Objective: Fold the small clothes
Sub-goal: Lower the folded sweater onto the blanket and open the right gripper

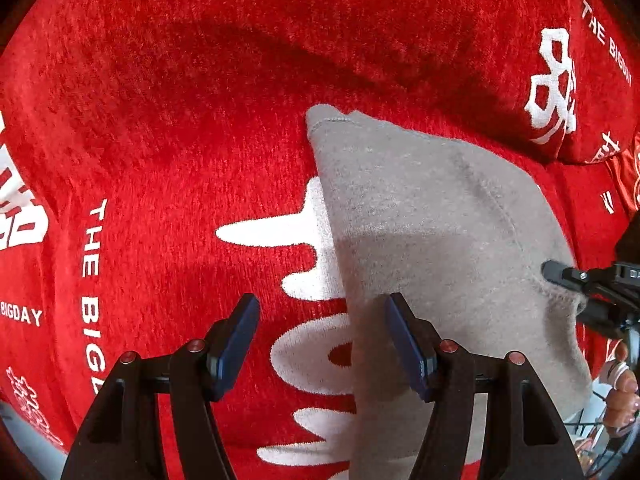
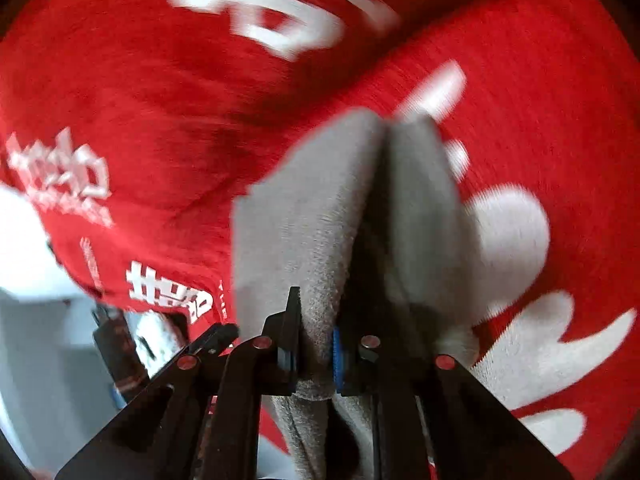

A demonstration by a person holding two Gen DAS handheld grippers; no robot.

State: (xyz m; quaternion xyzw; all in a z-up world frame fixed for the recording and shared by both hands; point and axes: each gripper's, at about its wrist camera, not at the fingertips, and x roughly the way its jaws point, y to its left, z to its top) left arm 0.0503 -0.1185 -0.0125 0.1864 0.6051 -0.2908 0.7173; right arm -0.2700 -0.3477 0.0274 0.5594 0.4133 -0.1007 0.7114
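A small grey cloth [image 1: 432, 232] lies on a red blanket. In the left wrist view my left gripper [image 1: 322, 344] is open, its blue-padded fingers [image 1: 240, 340] straddling the cloth's left edge just above it, holding nothing. My right gripper [image 1: 560, 276] enters from the right and pinches the cloth's right edge. In the right wrist view my right gripper [image 2: 316, 344] is shut on the grey cloth [image 2: 304, 216], which bunches into a ridge between the jaws and runs forward, lifted and folded. That view is blurred.
The red fleece blanket [image 1: 180, 120] with white lettering "THE BIGDAY" and white shapes covers the whole surface; it shows in the right wrist view too [image 2: 120, 100]. A raised fold of blanket [image 1: 560, 80] lies at the far right. A hand [image 1: 622, 392] is at the right edge.
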